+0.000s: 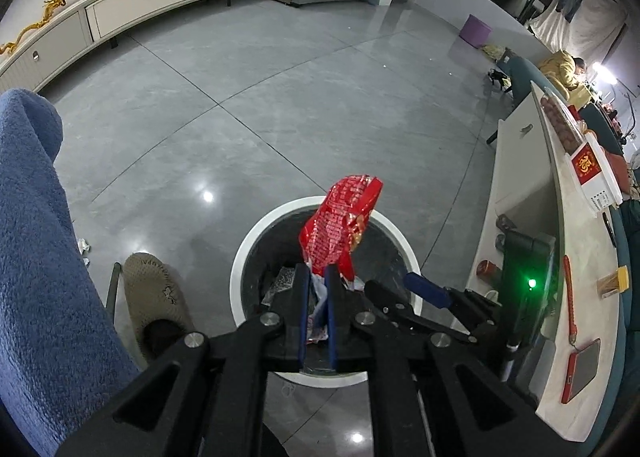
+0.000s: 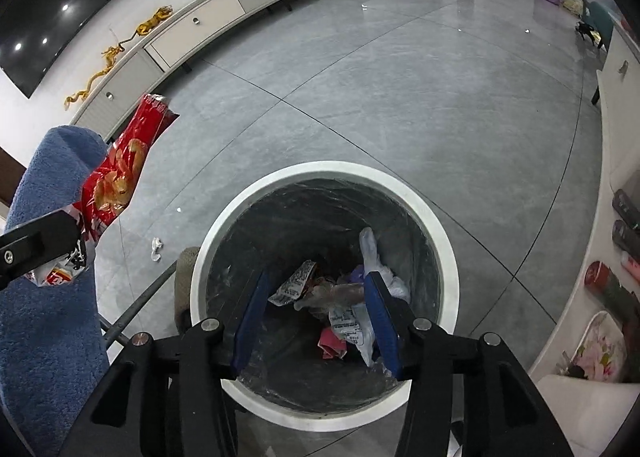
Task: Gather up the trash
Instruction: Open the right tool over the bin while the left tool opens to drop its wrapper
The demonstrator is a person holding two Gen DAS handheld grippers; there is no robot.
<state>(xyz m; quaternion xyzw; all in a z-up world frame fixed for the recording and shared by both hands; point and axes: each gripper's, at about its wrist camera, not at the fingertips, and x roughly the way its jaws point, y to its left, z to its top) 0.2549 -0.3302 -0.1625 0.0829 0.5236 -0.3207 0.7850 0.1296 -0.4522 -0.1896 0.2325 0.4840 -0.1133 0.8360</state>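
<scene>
Left claw (image 1: 318,277): clamped on the crumpled lower end of the red snack bag (image 1: 340,221), which stands up above the fingers.
Snack bag: in the air by the trash bin (image 2: 448,245), so letting go should drop it inside.
Right claw (image 2: 316,285): spread wide and empty, over the bin's mouth.
Bin: on the floor, lined, holding wrappers (image 2: 296,285) and plastic.
Left on floor: a small white scrap (image 2: 157,248) near the bin's left side.

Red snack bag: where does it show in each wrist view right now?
Left wrist: red snack bag at centre, pinched in the left hand-held gripper, above the bin.
Right wrist: same bag at far left, beside the bin.
Shared landmark: white-rimmed trash bin.
</scene>
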